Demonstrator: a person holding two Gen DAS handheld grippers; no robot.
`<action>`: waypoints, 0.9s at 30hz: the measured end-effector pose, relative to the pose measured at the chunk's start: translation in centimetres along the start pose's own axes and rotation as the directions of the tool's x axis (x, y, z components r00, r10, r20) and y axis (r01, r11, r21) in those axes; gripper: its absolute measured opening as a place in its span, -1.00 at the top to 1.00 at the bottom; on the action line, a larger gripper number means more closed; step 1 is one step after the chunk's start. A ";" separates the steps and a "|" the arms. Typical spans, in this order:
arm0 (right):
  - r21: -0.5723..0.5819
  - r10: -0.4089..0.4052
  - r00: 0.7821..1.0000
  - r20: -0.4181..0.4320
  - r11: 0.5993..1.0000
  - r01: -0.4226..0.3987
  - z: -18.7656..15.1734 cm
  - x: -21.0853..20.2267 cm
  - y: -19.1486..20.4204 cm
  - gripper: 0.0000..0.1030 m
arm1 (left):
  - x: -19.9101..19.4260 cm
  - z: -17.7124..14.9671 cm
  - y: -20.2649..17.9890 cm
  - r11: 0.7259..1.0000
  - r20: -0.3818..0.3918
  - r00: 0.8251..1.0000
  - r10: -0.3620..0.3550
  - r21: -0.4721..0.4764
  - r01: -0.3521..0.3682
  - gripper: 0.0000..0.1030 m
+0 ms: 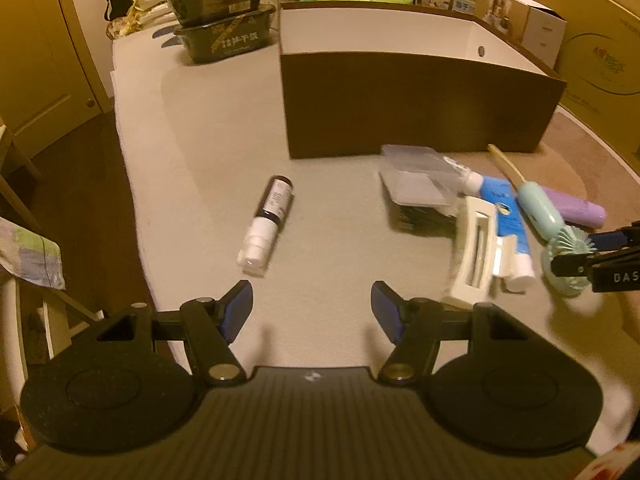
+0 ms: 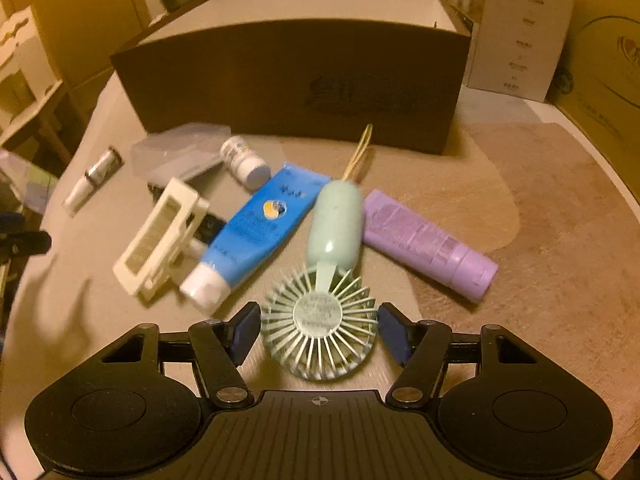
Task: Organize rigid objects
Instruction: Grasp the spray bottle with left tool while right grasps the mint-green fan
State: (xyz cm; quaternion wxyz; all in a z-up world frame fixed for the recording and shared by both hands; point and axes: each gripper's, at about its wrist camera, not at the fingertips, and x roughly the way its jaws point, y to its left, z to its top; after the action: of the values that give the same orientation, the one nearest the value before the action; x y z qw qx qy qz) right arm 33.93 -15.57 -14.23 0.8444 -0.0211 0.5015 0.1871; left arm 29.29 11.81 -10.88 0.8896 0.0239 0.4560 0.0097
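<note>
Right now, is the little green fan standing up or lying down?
Lying down. The green fan lies flat on the table, its round head between the right tool's fingers, its handle pointing toward the brown box.

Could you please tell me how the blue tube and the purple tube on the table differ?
The blue tube has a white cap and a printed logo; the purple tube is purple all over, cap included. The blue tube's cap points toward the camera's left, the purple tube's toward its right. Both lie flat beside the mint fan, before the brown box.
</note>
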 end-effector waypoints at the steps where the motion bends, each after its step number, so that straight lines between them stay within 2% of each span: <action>1: 0.004 -0.007 1.000 -0.002 1.000 0.007 0.1 0.2 0.1 -0.27 | 0.3 0.1 0.2 1.000 0.000 1.000 0.003 0.001 -0.003 -0.23; 13: 0.073 -0.040 0.999 -0.007 0.996 0.041 2.6 2.7 0.0 -0.27 | 4.6 2.2 2.5 0.999 -0.003 1.000 0.029 0.041 -0.029 -0.22; 16: 0.078 -0.058 0.998 -0.019 0.995 0.060 3.2 3.3 -0.1 -0.17 | 5.8 2.8 3.0 0.999 -0.007 1.000 0.025 0.035 -0.024 -0.15; 17: 0.075 -0.056 0.998 -0.027 0.995 0.058 3.3 3.6 -0.1 0.00 | 6.1 3.0 3.2 0.999 -0.011 1.000 0.021 0.035 -0.021 -0.11; 18: 0.063 -0.067 0.997 -0.030 0.996 0.068 3.4 3.7 0.0 0.08 | 6.4 3.1 3.3 0.999 -0.015 1.000 0.018 0.036 -0.017 -0.06; 22: -0.007 -0.083 0.996 -0.022 0.997 0.082 3.4 3.8 0.9 0.29 | 7.3 3.7 3.3 0.999 -0.026 1.000 0.014 0.046 -0.012 0.05; 23: -0.015 -0.083 0.996 -0.021 0.996 0.083 3.4 3.8 1.1 0.35 | 7.5 3.8 3.3 0.999 -0.030 0.999 0.013 0.047 -0.011 0.13; 25: -0.012 -0.082 0.996 -0.019 0.997 0.081 3.4 3.9 1.0 0.35 | 7.9 3.9 3.4 0.999 -0.037 0.999 0.009 0.043 -0.008 0.20; 27: 0.003 -0.071 0.997 -0.015 0.997 0.071 3.4 3.8 0.7 0.35 | 8.2 4.0 3.5 0.999 -0.046 0.999 0.000 0.033 0.001 0.49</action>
State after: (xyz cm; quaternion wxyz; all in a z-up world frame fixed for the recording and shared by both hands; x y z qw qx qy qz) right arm 38.10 -13.01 -15.68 0.8469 -0.0391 0.5069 0.1559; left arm 37.35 15.49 -15.05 0.8783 0.0383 0.4766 0.0024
